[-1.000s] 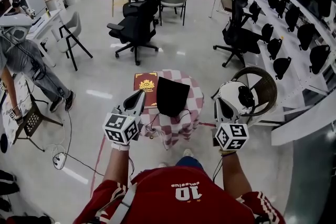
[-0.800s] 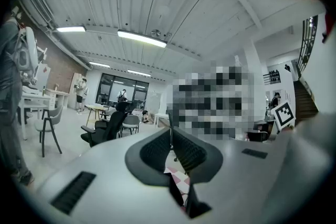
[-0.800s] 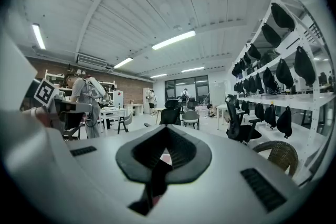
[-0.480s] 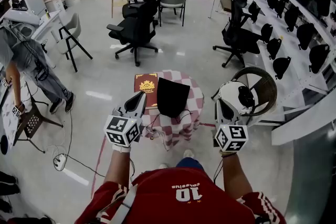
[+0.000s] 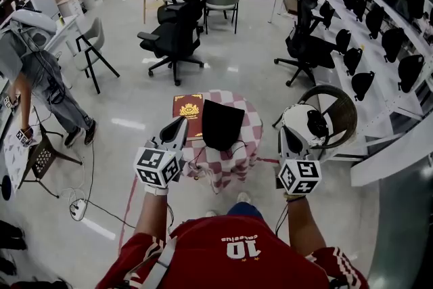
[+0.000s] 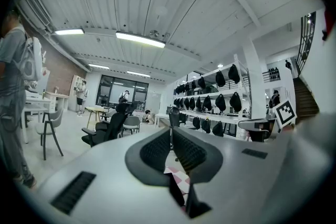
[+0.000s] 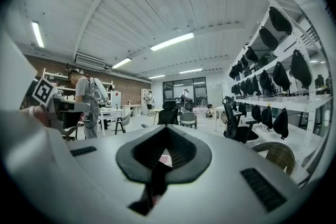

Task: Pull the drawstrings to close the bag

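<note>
Nothing's budged over the last second, so I'd say no pulling is going on right now. Left gripper (image 6: 171, 136) is pinched nearly closed with nothing I can make out in it. Then there's a glossy red book (image 5: 189, 108) and the flat, matte black fabric bag (image 5: 223, 124) on the pink-checked cloth counter (image 5: 252, 135), its thin cords (image 5: 197, 159) lying slack. Right gripper (image 7: 166, 134) is closed too, well apart from the bag.

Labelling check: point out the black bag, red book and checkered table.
black bag (image 5: 222, 124), head view, body centre.
red book (image 5: 187, 115), head view, cover centre.
checkered table (image 5: 252, 128), head view, bare right side.
</note>
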